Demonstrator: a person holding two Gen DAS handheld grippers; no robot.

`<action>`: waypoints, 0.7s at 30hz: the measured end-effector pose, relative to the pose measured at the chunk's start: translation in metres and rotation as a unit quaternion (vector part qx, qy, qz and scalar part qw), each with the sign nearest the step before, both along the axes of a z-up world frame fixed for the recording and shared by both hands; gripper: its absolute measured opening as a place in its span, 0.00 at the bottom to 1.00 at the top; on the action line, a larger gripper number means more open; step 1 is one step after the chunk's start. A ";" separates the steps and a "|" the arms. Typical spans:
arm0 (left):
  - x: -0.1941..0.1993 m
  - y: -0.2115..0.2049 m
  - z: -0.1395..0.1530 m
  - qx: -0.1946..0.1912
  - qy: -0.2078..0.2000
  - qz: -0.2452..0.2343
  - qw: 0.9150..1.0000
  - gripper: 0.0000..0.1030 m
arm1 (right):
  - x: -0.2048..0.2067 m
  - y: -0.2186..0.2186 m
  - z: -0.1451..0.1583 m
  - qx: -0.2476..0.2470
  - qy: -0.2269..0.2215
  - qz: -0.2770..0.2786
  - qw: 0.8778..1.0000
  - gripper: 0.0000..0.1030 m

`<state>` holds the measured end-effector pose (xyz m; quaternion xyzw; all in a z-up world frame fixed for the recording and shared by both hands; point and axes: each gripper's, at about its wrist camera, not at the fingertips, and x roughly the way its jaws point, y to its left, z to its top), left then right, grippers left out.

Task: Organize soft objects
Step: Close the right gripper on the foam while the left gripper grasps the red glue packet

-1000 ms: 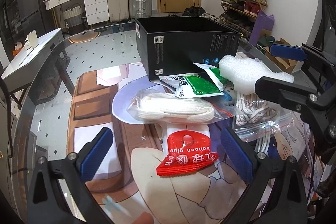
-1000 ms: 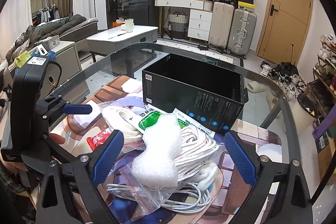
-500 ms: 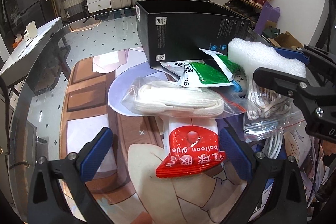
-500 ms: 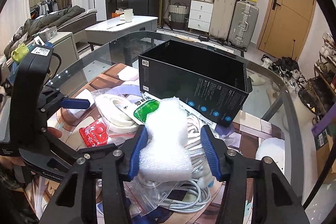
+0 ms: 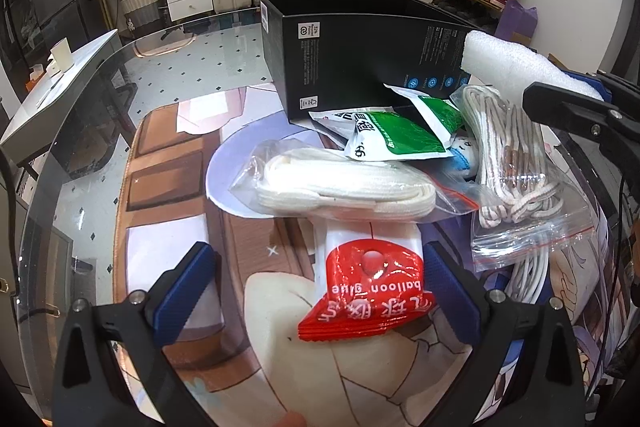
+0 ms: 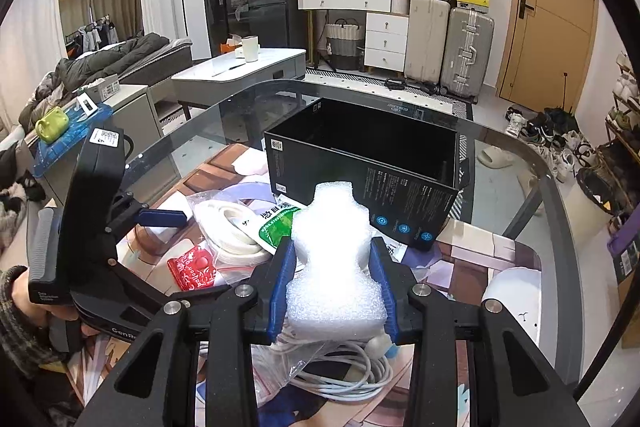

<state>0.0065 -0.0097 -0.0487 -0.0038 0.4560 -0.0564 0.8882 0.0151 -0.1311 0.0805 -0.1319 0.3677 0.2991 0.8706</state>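
Observation:
A white foam block [image 6: 336, 259] is pinched at its waist between the blue pads of my right gripper [image 6: 334, 263], whose jaws are still closing on it. It also shows at the right of the left wrist view as the foam block [image 5: 516, 67]. Behind it stands an open black box [image 6: 360, 163]. My left gripper [image 5: 318, 259] is open, low over the mat, its fingers either side of a red balloon-glue packet [image 5: 368, 299]. Beyond that packet lie a bagged white strap [image 5: 340, 187], green-and-white packets [image 5: 392, 139] and a zip bag of rope [image 5: 516, 163].
A bag of white cable [image 6: 340, 367] lies under the right gripper. Everything rests on a printed mat on a round glass table [image 6: 512, 155]. A hand [image 6: 24, 291] holds the left gripper's grip. Furniture, suitcases and a shoe rack stand beyond the table.
The right gripper's jaws went from wide apart to pinching the foam block. The left gripper tilted slightly downward and stayed open over the red packet.

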 end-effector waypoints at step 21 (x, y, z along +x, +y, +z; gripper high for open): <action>-0.022 -0.004 0.010 0.003 -0.021 -0.025 0.999 0.43 | -0.005 -0.008 0.005 0.010 -0.004 -0.005 1.000 0.37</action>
